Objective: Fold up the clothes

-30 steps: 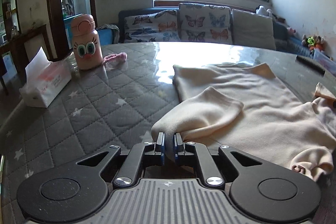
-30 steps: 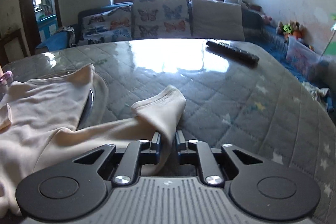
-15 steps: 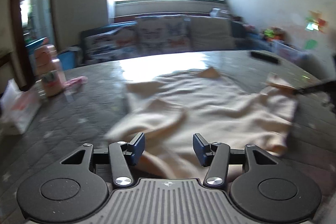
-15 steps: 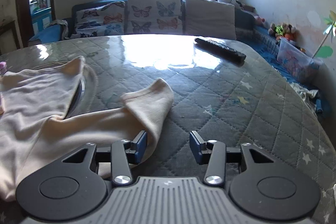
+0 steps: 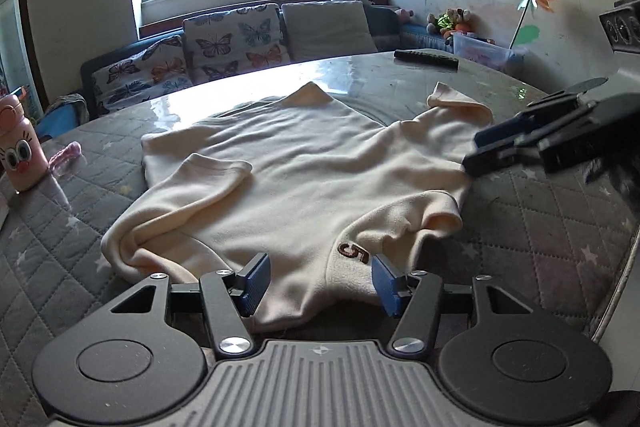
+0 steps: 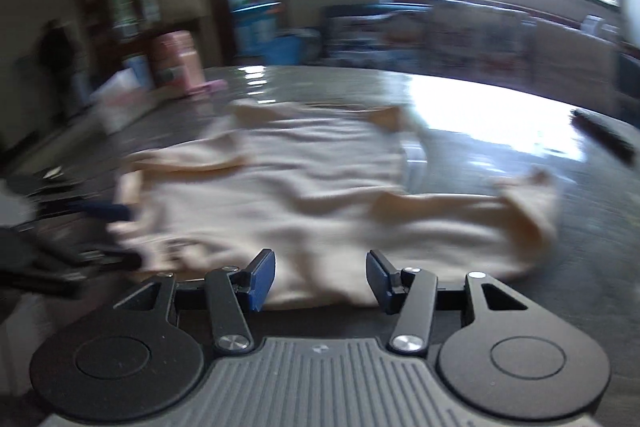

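Cream sweater (image 5: pixel 304 163) is lying spread out on the quilted grey table cover (image 5: pixel 72 251), collar end pointing back toward the window and the hem closest to the left wrist camera. One sleeve (image 5: pixel 200 187) is flopped over onto the body on the left side, the other sleeve (image 5: pixel 456 107) sticks out to the right with its cuff turned up. There's a little brown "5" patch (image 5: pixel 352 251) near the hem.

Left gripper (image 5: pixel 320 281) sits right at that hem edge with its blue pads wide apart, fabric between them but nothing pinched. Right gripper (image 6: pixel 320 277) is spread wide too, hovering at the side edge of the sweater (image 6: pixel 304 195); that view is pretty smeared with blur so fine detail is a no-go. From the left camera the right gripper (image 5: pixel 492 147) pokes in from the right, fingertips just beside the sweater near the right sleeve.

Pink cartoon-eyed bottle (image 5: pixel 18 147) stands on the far left of the table, and a black remote (image 5: pixel 426 59) lies at the back, well apart from the sweater.
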### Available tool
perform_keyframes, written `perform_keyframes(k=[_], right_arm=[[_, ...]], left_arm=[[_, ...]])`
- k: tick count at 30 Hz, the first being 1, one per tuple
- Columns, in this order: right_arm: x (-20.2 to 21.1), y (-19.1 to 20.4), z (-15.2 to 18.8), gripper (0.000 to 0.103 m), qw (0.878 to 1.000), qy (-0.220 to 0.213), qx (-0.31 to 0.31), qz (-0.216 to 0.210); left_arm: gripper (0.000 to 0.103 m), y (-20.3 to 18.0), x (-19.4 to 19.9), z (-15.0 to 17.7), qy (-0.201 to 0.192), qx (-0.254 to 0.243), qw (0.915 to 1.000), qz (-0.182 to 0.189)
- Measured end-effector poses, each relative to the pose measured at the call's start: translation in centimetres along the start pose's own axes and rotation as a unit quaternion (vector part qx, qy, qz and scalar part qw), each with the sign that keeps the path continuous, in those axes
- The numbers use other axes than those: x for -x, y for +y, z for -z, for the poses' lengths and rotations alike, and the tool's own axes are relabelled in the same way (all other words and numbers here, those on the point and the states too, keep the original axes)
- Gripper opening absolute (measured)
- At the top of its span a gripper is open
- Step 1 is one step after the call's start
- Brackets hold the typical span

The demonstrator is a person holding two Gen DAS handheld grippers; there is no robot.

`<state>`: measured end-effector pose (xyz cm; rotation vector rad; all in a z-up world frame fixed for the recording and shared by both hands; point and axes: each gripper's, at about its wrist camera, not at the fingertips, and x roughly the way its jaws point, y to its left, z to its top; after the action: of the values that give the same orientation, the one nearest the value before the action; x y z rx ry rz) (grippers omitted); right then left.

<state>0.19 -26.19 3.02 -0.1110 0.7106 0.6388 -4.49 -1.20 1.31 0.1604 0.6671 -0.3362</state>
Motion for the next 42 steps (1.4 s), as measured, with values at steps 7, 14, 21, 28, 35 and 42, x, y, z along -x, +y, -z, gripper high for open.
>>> perform_keyframes(k=[7, 14, 21, 28, 35, 42], right_arm=[[-2.8, 4.0, 0.3, 0.041, 0.998, 0.029, 0.048, -0.035], [-2.7, 4.2, 1.4, 0.003, 0.997, 0.049, 0.045, -0.041], [-0.7, 3.9, 1.5, 0.010, 0.997, 0.039, 0.042, -0.058], [-0.6, -2.4, -1.3, 0.019, 0.999, -0.014, -0.016, 0.040], [-4.3, -10.0, -2.1, 0.023, 0.989, 0.000, -0.069, 0.133], [-4.4, -14.8, -0.9, 0.034, 0.965, -0.019, -0.104, 0.241]], left_arm=[[0.017, -0.1, -0.2, 0.5, 0.005, 0.000, 1.0000, 0.008], [0.002, 0.3, 0.8, 1.0, 0.010, -0.009, 0.9994, 0.033], [0.004, 1.0, 1.6, -0.2, -0.001, -0.005, 0.9996, 0.028], [0.006, -0.1, -0.9, -3.9, -0.024, 0.007, 0.9991, 0.034], [0.010, -2.6, -5.3, -5.2, 0.002, -0.007, 0.9984, 0.057], [0.022, -4.2, -7.3, -4.5, 0.027, -0.037, 0.9960, 0.076]])
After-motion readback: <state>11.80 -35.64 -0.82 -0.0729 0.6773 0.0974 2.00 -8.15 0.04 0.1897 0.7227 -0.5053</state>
